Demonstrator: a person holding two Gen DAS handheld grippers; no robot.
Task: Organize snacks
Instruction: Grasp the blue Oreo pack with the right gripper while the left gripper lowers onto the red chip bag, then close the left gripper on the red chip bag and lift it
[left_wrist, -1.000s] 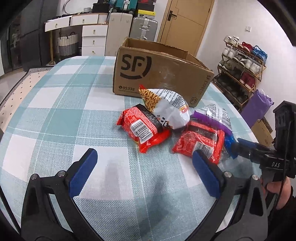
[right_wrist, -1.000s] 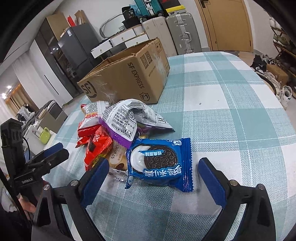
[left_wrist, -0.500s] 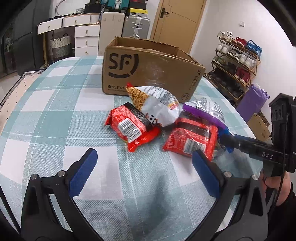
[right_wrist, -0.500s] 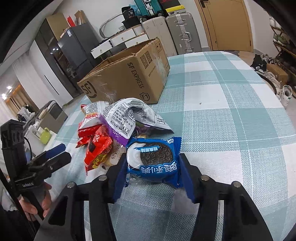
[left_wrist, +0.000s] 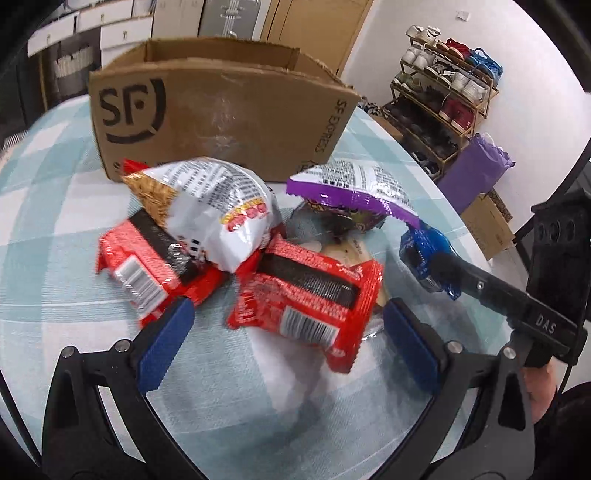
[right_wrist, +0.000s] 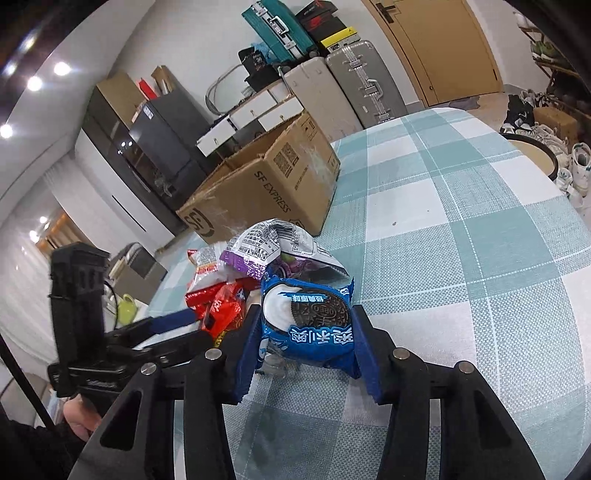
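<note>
**Right grip made on cookie packet**

My right gripper (right_wrist: 304, 332), spread wide a second ago, now pinches the blue cream-cookie packet (right_wrist: 306, 325) at the near edge of the snack pile. My left gripper (left_wrist: 284, 332) has advanced, jaws spread, straddling the red foil snack packet (left_wrist: 306, 295). Next, I judge: carry to the brown cardboard box (right_wrist: 266, 188).

Black tool (right_wrist: 306, 354) frames, blue pads (left_wrist: 164, 341), silver screws, dark sleeves.
</note>
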